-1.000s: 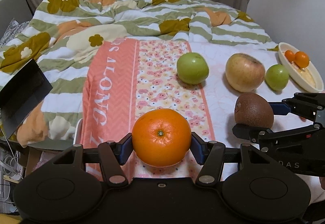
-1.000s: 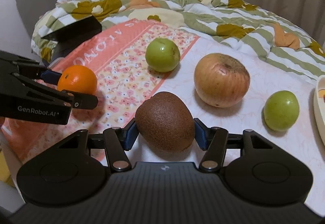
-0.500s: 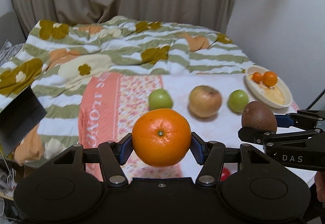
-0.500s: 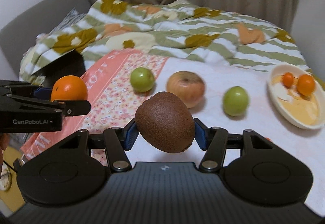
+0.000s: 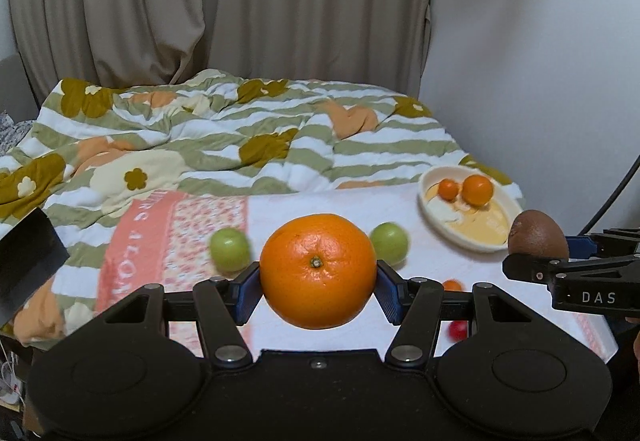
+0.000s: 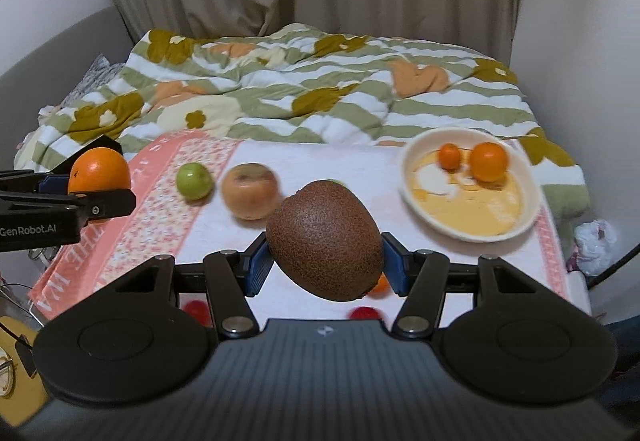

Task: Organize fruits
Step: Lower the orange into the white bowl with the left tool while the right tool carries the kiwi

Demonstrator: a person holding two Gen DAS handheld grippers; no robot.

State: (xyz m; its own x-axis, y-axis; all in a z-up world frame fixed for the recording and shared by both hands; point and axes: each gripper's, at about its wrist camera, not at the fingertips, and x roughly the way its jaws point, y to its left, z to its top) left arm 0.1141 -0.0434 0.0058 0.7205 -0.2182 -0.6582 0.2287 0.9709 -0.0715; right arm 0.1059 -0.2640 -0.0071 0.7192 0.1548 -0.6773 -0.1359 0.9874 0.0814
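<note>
My left gripper (image 5: 318,283) is shut on a large orange (image 5: 318,271), held in the air above the bed. The right gripper (image 6: 324,267) is shut on a brown kiwi (image 6: 325,239), also lifted clear. Each gripper shows at the edge of the other's view: the kiwi (image 5: 538,235) at the right, the orange (image 6: 99,171) at the left. A cream bowl (image 6: 528,215) at the right of the cloth holds two small oranges (image 6: 488,161). On the cloth lie a green apple (image 6: 194,180) and a tan apple (image 6: 250,191); a second green apple (image 5: 389,243) shows beside the orange.
A striped flowered quilt (image 5: 224,133) covers the far half of the bed, with curtains (image 5: 224,1) behind and a wall to the right. Small red and orange fruits (image 5: 458,327) lie near the front edge. A dark flat object (image 5: 24,261) sits at the left.
Both grippers have risen and pulled back from the cloth with their fruits, so the bed looks smaller and lower. The bowl has come fully into both views.
</note>
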